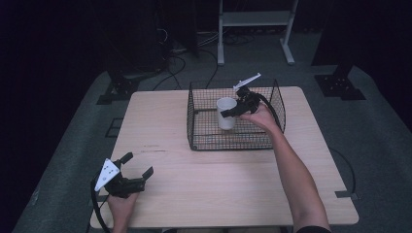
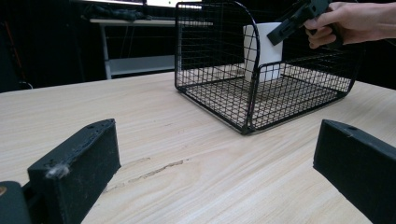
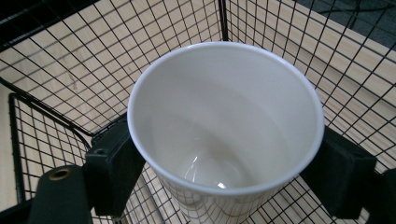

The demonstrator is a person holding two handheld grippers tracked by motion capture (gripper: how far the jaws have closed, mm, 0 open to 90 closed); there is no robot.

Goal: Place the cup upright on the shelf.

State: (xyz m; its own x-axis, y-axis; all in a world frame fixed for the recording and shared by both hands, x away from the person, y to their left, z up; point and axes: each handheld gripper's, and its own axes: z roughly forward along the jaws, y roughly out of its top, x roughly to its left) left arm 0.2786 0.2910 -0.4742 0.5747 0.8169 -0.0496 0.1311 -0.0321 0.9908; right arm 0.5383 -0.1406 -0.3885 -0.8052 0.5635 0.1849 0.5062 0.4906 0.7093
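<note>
A white cup (image 1: pixel 225 124) stands upright inside the black wire basket (image 1: pixel 228 146) at the back middle of the table. My right gripper (image 1: pixel 229 112) reaches into the basket from the right and is shut on the cup just below its rim. In the right gripper view the cup (image 3: pixel 224 116) is empty and both black pads (image 3: pixel 114 168) press its sides. Whether its base touches the basket floor I cannot tell. The left gripper view has the cup (image 2: pixel 261 56) behind the mesh. My left gripper (image 1: pixel 139 163) rests open near the front left edge, with nothing between its fingers.
The wooden table (image 1: pixel 204 184) stretches bare between the basket and my left gripper. A white metal rack (image 1: pixel 255 19) and dark stand feet (image 1: pixel 340 85) sit on the floor beyond the far edge. Cables lie on the floor behind.
</note>
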